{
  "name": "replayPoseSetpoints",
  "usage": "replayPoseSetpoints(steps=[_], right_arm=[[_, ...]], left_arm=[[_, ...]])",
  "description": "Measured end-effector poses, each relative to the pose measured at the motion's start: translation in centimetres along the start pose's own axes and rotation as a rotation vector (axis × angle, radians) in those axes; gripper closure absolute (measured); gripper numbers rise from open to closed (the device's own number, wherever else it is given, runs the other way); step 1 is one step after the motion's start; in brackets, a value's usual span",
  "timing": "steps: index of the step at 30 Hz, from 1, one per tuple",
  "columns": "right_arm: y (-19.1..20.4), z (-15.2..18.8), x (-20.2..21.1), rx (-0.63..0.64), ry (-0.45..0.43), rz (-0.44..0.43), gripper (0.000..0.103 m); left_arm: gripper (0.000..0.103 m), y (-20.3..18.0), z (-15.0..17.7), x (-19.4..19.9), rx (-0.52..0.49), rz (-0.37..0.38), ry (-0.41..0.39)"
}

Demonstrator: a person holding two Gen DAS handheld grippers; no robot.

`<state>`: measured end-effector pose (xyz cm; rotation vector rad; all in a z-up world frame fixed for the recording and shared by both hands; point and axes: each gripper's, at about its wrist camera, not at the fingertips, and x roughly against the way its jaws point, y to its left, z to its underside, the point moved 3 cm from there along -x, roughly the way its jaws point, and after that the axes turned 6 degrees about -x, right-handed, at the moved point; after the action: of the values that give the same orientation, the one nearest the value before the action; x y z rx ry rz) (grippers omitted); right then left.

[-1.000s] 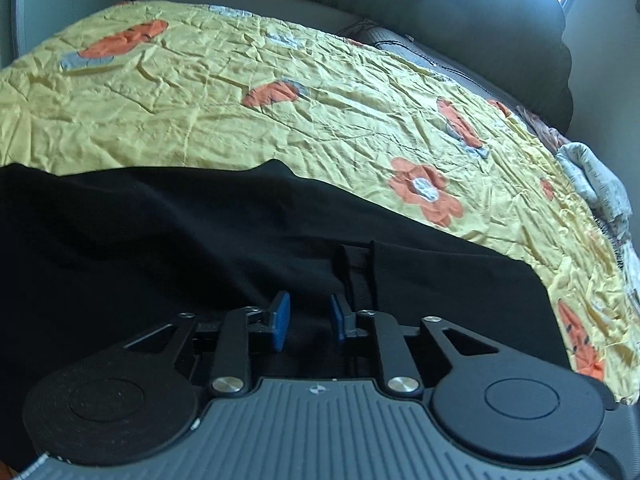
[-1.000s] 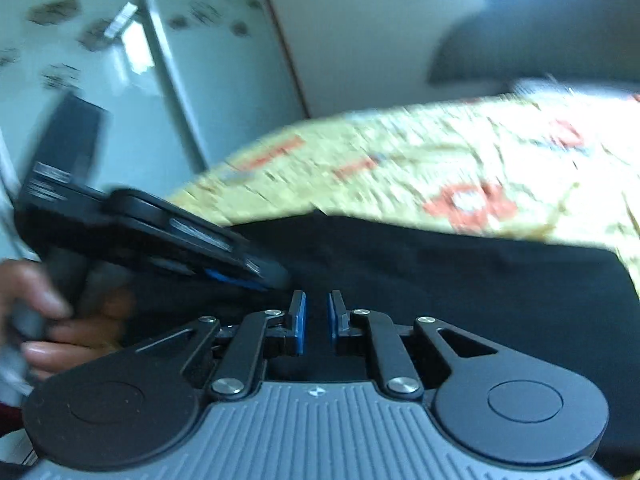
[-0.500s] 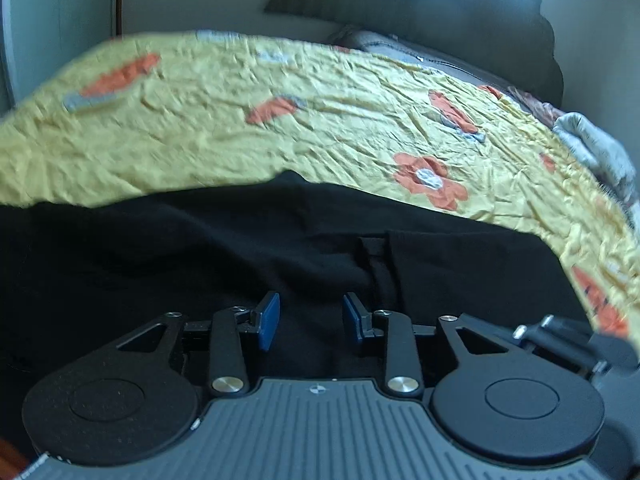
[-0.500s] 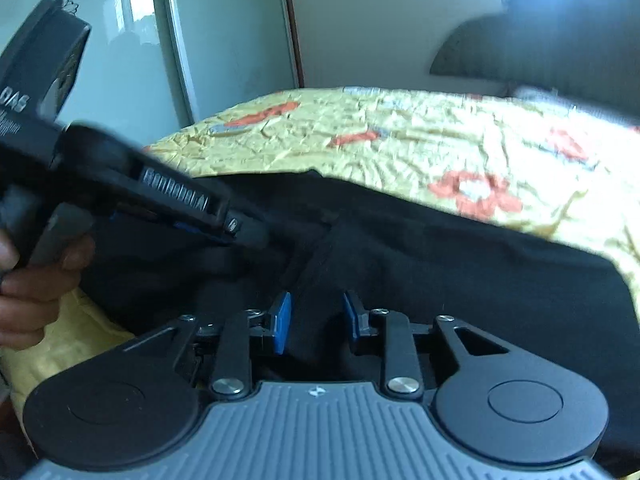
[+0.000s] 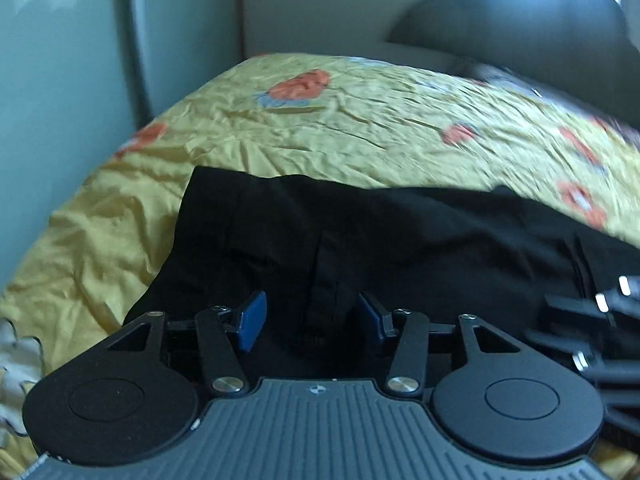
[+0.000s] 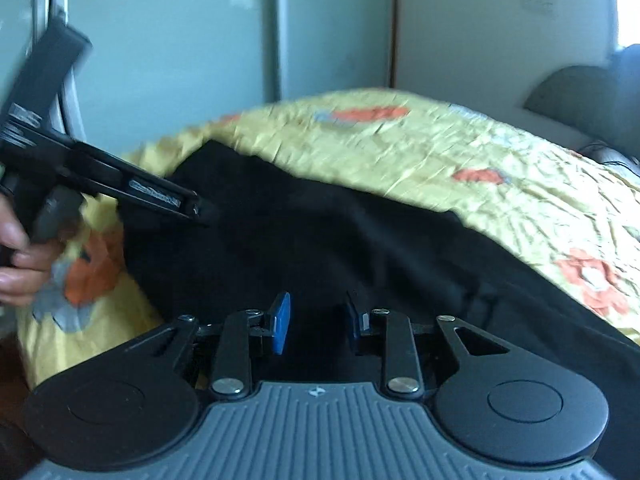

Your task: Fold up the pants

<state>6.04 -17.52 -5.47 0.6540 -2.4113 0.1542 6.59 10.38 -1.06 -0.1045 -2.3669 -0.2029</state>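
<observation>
1. Black fabric pants (image 5: pixel 400 236), spread flat and crumpled across a yellow bedspread printed with orange flowers (image 5: pixel 360 128) on a bed; one end of the garment toward 10 o'clock in the left wrist view, the rest running off toward 3 o'clock.
2. Left tongs (image 5: pixel 312 316), black linkage with blue pads (image 5: pixel 252 316), released and spread wide, low over the near edge of the pants at 6 o'clock.
3. A raised fold or seam strip of the black cloth standing right between those blue pads, not pinched by either; contact with the pads cannot be told.
4. Right tongs (image 6: pixel 314 330), same black build with blue pads (image 6: pixel 280 328), likewise released with a clear gap, hovering over black cloth at 6 o'clock in the right wrist view.
5. In the right wrist view, the left tongs (image 6: pixel 200 210) reaching in from 9 o'clock, tip over the pants' far end, gripped by a bare left hand (image 6: pixel 20 264) at the frame edge; blurred, so no finer detail.
6. In the left wrist view, part of the right tongs' black frame (image 5: pixel 592 320) showing at 3 o'clock, just beside the cloth.
7. Pale glossy wardrobe doors (image 6: pixel 180 40) behind the bed at 12 o'clock; a dark curved headboard (image 5: pixel 520 20) at 1 o'clock in the left wrist view.
</observation>
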Motion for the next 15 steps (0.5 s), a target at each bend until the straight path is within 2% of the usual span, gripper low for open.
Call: replayPoseSetpoints(steps=[2, 4, 6, 10, 12, 15], right_arm=[[0.9, -0.1, -0.1, 0.044, -0.010, 0.022, 0.075], [1.8, -0.8, 0.2, 0.058, -0.031, -0.002, 0.075], [2.9, -1.7, 0.6, 0.082, -0.065, -0.029, 0.075], [6.3, -3.0, 0.0, 0.176, -0.085, -0.085, 0.075], [8.4, -3.3, -0.8, 0.237, -0.084, -0.112, 0.075], [11.7, -3.2, -1.6, 0.355, -0.093, -0.132, 0.074]], left_arm=[[0.047, -0.3, 0.6, 0.9, -0.049, 0.018, -0.011], [0.047, 0.5, 0.8, 1.8, -0.014, 0.043, -0.021], [0.047, 2.0, 0.7, 2.2, 0.068, 0.038, -0.033], [0.046, 6.4, 0.5, 3.4, 0.252, -0.039, -0.035], [0.043, 8.7, 0.7, 3.5, 0.361, -0.005, -0.013], [0.042, 10.8, 1.6, 3.6, 0.509, 0.097, 0.029]])
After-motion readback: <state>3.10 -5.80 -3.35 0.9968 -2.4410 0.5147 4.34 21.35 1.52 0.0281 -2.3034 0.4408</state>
